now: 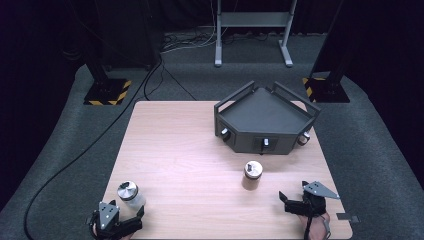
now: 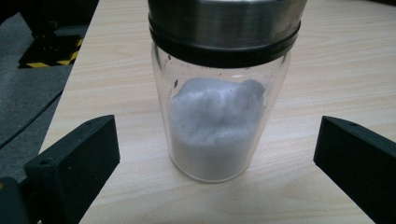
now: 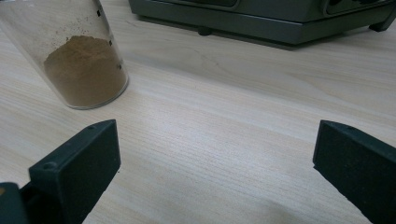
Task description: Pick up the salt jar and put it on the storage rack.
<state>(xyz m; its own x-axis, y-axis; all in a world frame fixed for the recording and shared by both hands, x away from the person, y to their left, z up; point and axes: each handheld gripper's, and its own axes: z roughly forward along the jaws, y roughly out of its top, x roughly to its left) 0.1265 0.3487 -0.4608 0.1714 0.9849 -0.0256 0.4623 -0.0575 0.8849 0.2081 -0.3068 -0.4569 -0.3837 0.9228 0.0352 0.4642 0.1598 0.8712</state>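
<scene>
Table [image 1: 190, 150] comes first: pale wood, carrying a dark angular tray [image 1: 262, 117] with knobs along its front wall, well beyond both pairs of jaws. In the right gripper view the tray's base runs across the far side, ahead of the jaws.

Next down in size, the left gripper [image 1: 116, 220] sits at the near edge with its jaws spread wide and empty. The jar of white powder [image 2: 219, 126] stands upright straight ahead of them, centred in the gap but not yet between the pads. The glass looks smooth and the metal lid heavy, so closing too low or off-centre would likely tip or skid it toward the near edge.

The right gripper [image 1: 300, 202] is likewise wide open and holds nothing. The jar of brown powder [image 3: 84, 70] stands ahead and off to the left of its jaws, outside their gap. Advancing straight would probably clip it with the left jaw and knock it over.
</scene>
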